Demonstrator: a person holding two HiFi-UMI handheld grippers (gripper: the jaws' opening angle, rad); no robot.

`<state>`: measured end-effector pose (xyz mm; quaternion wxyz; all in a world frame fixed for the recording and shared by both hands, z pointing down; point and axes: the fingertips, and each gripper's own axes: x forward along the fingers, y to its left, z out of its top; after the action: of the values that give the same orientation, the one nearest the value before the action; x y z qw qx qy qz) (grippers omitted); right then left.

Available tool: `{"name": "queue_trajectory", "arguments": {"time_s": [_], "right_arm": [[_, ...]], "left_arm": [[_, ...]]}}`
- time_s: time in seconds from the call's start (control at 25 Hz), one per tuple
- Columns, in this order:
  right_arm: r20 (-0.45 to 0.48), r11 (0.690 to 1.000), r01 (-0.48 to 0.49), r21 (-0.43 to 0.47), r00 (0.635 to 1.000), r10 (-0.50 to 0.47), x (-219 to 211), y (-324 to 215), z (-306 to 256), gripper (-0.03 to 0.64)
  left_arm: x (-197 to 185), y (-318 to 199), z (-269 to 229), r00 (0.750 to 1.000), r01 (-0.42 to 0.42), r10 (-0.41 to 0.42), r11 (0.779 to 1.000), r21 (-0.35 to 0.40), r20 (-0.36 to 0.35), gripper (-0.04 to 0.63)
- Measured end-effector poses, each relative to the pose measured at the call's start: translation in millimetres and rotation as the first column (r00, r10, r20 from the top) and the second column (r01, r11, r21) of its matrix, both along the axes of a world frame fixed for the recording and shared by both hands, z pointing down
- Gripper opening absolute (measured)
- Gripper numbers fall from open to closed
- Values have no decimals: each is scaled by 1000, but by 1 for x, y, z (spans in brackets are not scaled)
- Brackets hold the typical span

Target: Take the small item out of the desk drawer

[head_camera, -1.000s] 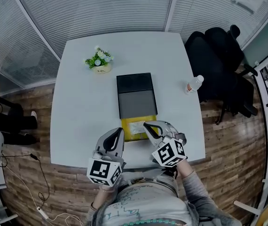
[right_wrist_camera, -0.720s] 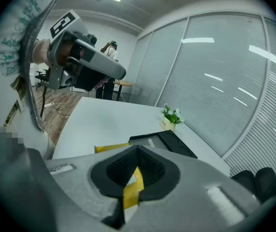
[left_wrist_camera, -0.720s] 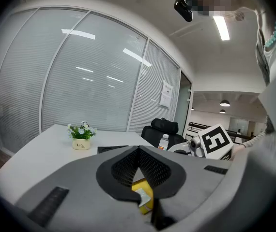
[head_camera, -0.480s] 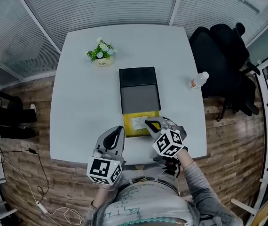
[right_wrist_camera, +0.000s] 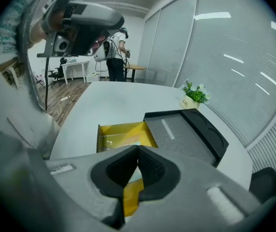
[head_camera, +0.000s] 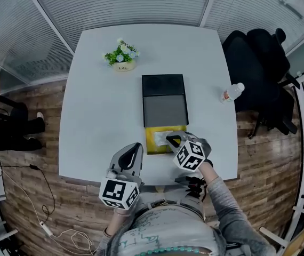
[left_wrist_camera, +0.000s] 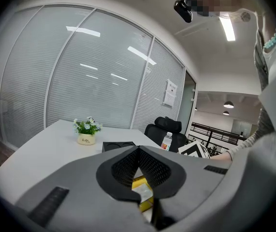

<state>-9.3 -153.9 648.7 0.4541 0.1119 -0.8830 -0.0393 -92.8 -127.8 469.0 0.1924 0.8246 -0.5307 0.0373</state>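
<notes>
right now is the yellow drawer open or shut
Open: the drawer sticks out of the dark box, its yellow inside and a pale item showing.

right gripper: fingers together | yellow drawer: open, just beyond tips | grey tray: adjoining drawer

Bright even ceiling light, fisheye-warped edges, dark vignetted corners
</notes>
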Motion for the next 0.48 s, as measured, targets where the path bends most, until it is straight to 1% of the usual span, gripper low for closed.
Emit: {"name": "queue_trajectory", "arguments": {"time_s": [0.32, 0.4, 0.48], "right_arm": [[-115, 996, 58, -72, 991, -66, -3, 6, 33, 5], [-146, 992, 70, -104, 986, -85, -3, 9, 42, 51], [-175, 989, 79, -123, 979, -100, -3, 8, 50, 52]], "left_arm": [[-11, 1, 0, 1000, 20, -20, 1000, -6, -5, -3], [-15, 2, 1, 1000, 27, -27, 1000, -8, -7, -3], [-19, 3, 2, 999, 34, -34, 999, -9, -5, -3]]}}
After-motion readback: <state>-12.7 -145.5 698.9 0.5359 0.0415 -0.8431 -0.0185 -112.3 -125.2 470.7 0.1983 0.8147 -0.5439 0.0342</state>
